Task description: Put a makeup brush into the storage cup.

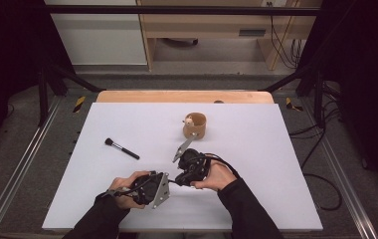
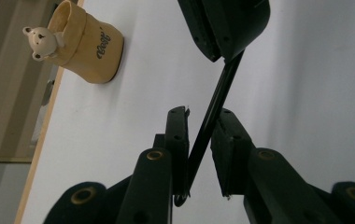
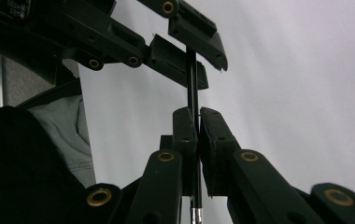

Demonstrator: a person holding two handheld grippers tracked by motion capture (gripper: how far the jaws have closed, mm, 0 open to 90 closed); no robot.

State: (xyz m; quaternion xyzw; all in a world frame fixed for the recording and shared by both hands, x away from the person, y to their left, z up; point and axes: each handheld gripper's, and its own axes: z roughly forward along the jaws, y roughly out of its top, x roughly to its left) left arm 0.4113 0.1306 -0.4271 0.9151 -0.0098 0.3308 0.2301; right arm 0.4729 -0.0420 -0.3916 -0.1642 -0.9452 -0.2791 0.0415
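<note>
A thin black rod [image 3: 192, 77], metal-tipped at one end, spans straight between the left claw [image 2: 199, 140] and right claw [image 3: 198, 135].

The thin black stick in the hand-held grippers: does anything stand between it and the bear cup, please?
Nothing visible does. The thin black stick is clamped in the right hand-held gripper, and only bare white table lies between it and the bear cup.

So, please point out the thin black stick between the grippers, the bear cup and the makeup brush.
thin black stick [image 3: 192, 79], right gripper view, on its bare shaft between the two grippers.
bear cup [image 2: 89, 49], left gripper view, on its yellow side wall.
makeup brush [image 1: 122, 148], high view, on its handle.
</note>
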